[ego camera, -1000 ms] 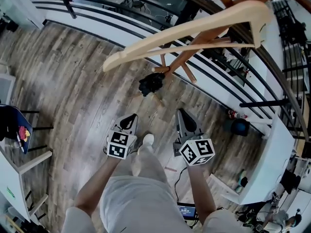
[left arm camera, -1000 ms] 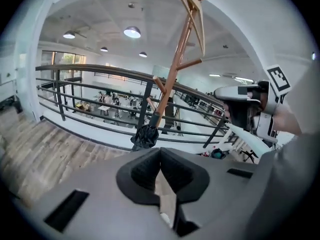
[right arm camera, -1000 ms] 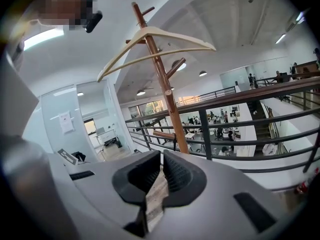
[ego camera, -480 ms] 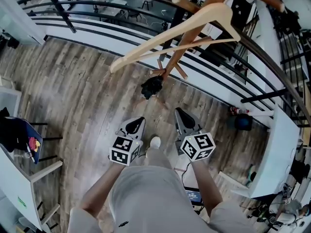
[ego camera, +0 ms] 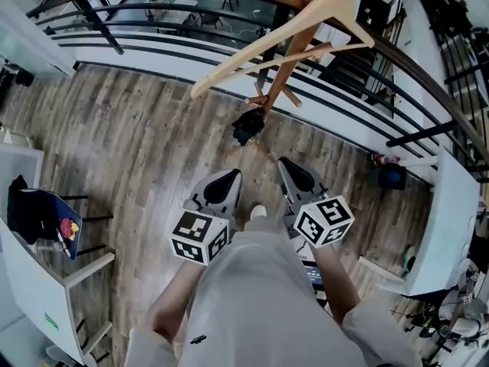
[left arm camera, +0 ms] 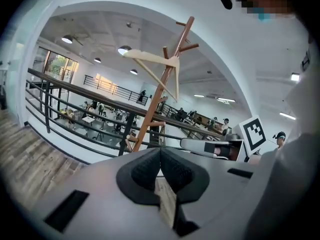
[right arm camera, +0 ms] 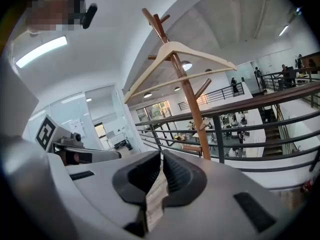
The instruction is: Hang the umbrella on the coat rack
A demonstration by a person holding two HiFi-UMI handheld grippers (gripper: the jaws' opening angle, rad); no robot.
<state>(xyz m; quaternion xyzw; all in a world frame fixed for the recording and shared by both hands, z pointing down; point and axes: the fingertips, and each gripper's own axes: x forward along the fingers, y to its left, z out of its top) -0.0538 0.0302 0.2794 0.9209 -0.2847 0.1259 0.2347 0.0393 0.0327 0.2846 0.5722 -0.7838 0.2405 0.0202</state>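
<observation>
Your left gripper (ego camera: 226,180) and right gripper (ego camera: 292,170) held out side by side, near each other, both tilted slightly downward, jaws pressed together, nothing between them.

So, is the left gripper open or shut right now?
Shut. The left gripper shows its jaws pressed together in the left gripper view, with nothing between them.

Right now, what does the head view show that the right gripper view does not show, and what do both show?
Only the head view: the wooden floor, a dark bundle low by the rack, perhaps the umbrella, and a table at the left.

Only the right gripper view: a long ceiling lamp and a glass-walled room.

Both: the coat rack, the wooden hanger on it, the railing, and the left gripper and right gripper, both shut and empty.
</observation>
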